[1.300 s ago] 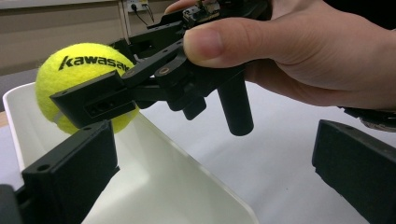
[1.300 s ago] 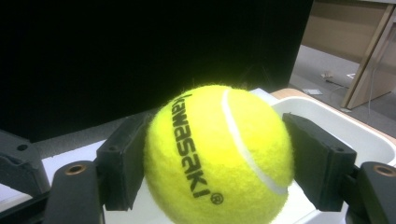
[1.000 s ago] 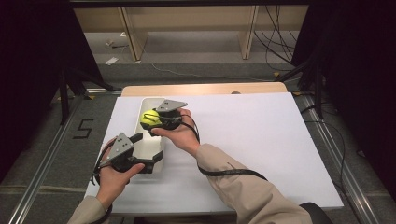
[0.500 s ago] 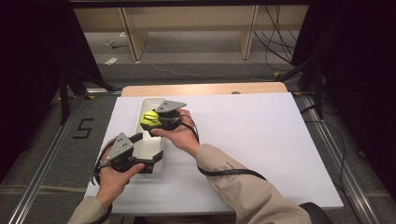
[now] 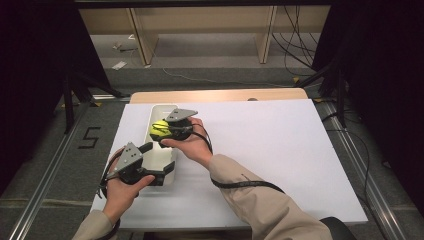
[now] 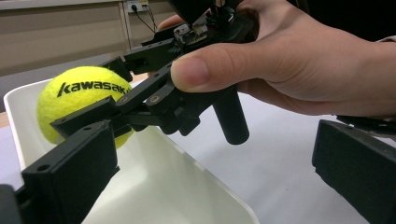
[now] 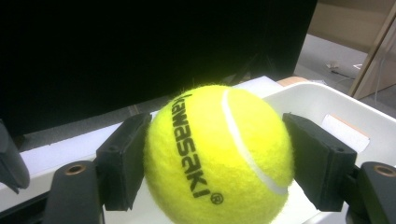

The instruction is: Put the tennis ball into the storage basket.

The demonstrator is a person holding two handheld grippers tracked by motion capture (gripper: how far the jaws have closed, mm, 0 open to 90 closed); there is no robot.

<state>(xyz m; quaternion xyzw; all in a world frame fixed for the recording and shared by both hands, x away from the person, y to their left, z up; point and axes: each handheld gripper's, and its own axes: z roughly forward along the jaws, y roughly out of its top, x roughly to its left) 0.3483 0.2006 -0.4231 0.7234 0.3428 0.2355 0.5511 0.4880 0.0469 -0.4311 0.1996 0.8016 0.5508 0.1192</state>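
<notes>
A: What is seen at the left of the desk?

B: The left gripper is held at the near end of the white tray, its jaws spread wide with the tray's near wall between them; nothing is gripped. In the left gripper view one jaw is seen inside the tray and the other outside over the white desk surface.

A: And further right?

B: The Kawasaki tennis ball is clamped between the jaws of the right gripper, which is closed on it from both sides, as is seen plainly in the right gripper view. The ball is held above the middle of the tray, clear of its floor as far as can be judged.

A: Which relation is the coming move turned on?

B: The tray floor is judged to lie straight below the ball, and the tray's long axis runs away from the person, so only a lowering and a release seem to be called for. The right gripper is the nearer one; the tray could be steadied by the left.
</notes>
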